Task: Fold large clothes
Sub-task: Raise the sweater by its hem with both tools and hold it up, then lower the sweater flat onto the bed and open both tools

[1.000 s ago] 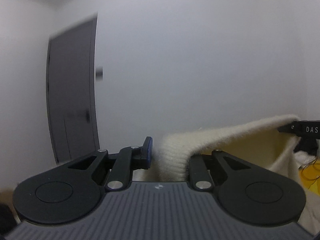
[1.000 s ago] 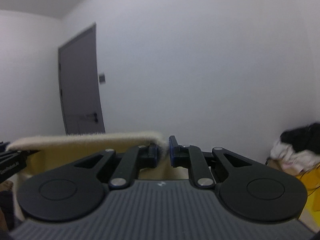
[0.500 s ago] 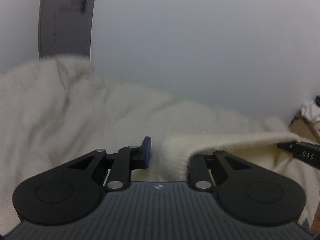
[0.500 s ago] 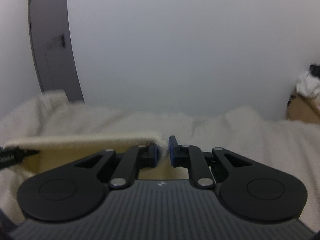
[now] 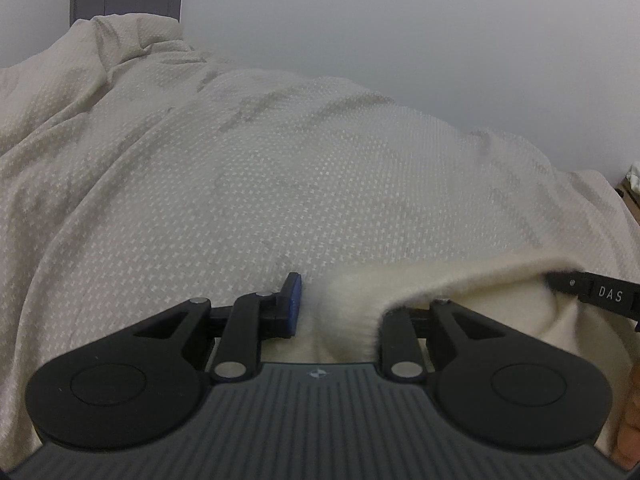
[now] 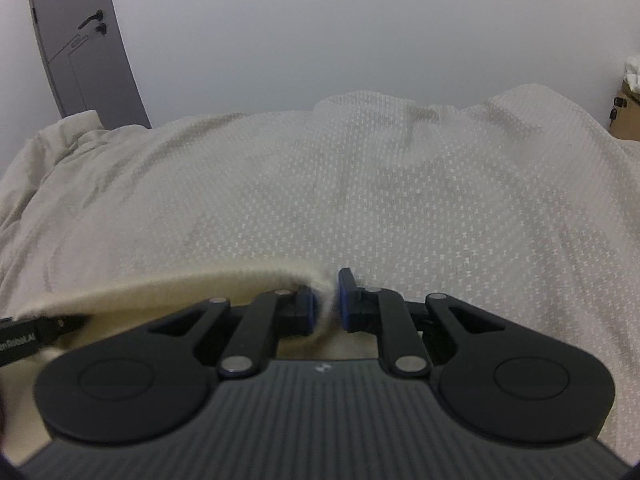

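Over the bed, I have both grippers pointing down at the textured bedspread point(image 5: 248, 184), with the fuzzy cream garment point(image 5: 352, 304) strung between them by one edge. I hold it this way so the edge stays taut and straight, which should let the rest of the cloth settle flat on the covers instead of bunching.

My right gripper point(image 6: 326, 300) is pinched nearly shut on one end of that edge; I see the thin cream fabric squeezed between the two blue pads, and the hem runs away to the left toward the other tool.

My left gripper point(image 5: 340, 308) has the thicker, bunched end of the garment between its jaws, and they are opening. The near blue pad point(image 5: 294, 304) stands clear of the fabric; the far finger is hidden under the fluff, so I cannot tell whether it presses. I judge this side is letting go first.

At the room's edges I see a grey door point(image 6: 76, 36) and a cardboard box point(image 6: 626, 116), both well away.
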`<state>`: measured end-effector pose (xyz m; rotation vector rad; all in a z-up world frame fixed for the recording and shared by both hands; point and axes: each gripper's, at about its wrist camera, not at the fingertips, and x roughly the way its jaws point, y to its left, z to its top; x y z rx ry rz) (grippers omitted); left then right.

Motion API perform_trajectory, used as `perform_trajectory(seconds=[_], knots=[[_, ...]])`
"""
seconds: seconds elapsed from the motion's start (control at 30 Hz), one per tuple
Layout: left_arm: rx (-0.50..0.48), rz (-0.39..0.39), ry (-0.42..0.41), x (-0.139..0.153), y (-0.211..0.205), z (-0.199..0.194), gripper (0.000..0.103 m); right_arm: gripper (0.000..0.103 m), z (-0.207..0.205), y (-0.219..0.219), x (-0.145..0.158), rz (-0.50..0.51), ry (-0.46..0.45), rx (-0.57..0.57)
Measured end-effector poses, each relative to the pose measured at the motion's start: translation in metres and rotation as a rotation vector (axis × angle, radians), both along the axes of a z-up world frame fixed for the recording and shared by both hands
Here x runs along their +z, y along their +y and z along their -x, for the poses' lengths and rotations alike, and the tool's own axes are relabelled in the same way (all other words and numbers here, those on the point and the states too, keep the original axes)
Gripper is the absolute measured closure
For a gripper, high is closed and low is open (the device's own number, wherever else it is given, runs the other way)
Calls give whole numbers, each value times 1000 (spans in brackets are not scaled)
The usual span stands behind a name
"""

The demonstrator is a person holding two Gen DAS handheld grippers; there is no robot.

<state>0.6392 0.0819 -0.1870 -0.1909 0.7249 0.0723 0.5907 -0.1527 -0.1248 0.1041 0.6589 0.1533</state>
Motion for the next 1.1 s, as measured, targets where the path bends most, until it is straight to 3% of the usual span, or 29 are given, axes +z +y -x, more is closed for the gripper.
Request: perform_trajectory(seconds=[0.1,0.2,0.27,0.33,0.37,0.43,0.47,0.73,0.9,1.1], knots=[[-14,-53,10,14,-6,3,76,88,0,-7,1,0,3,-3],[-13,-102,30,24,-12,8,52,88,-12,-5,3,-43,27,-6],[-27,-88,36,32,-13,15,21,87,-10,-11,8,-61,43,-8],[-42,-77,24,43,-12,24,13,76,-4,-9,16,-43,41,7],[-55,-71,9,50,-12,31,11,70,0,-7,20,-28,39,19],[-83,-67,-9,64,-15,43,9,32,9,-3,29,-9,31,46],[-100,-70,-22,71,-17,51,9,27,16,-2,34,-5,21,55],[-114,-67,-116,123,-24,131,9,26,90,-4,65,-33,-17,75],[-99,-44,-174,157,-29,208,9,26,167,-10,94,-28,-65,96],[-97,-74,-218,193,-49,315,9,26,271,-24,128,-34,-123,101]])
